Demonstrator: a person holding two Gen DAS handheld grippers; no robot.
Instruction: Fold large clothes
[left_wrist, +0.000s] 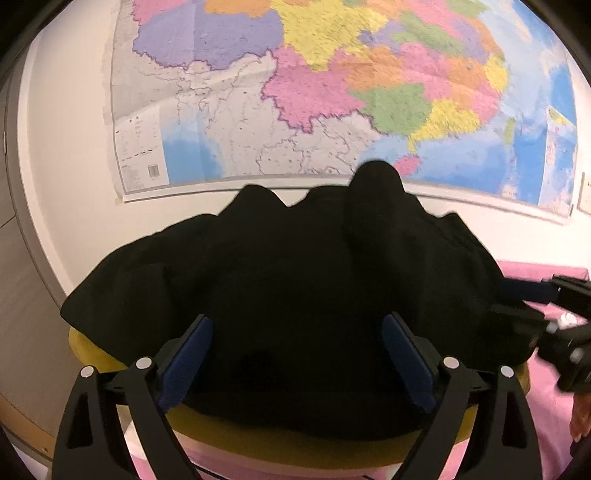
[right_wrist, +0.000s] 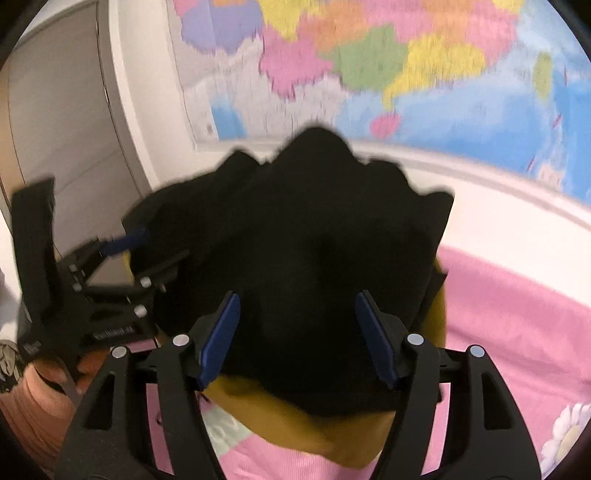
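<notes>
A large black garment (left_wrist: 295, 266) lies bunched in a heap on a yellow cloth (left_wrist: 295, 443), up against the wall. My left gripper (left_wrist: 299, 319) stands open over the heap's near edge, with black fabric between its blue pads (left_wrist: 188, 358) and no visible pinch. In the right wrist view the same black garment (right_wrist: 314, 240) rests on the yellow cloth (right_wrist: 295, 424), and my right gripper (right_wrist: 298, 295) is open around its near edge, pads apart. The right gripper (left_wrist: 513, 304) reaches the heap's right side and the left gripper (right_wrist: 151, 249) its left side.
A pink sheet (right_wrist: 498, 314) with a flower print covers the surface below and to the right. A coloured map (left_wrist: 332, 92) hangs on the white wall behind the heap. A grey door frame (right_wrist: 122, 122) stands at the left. A person's hand (right_wrist: 40, 391) holds the left gripper.
</notes>
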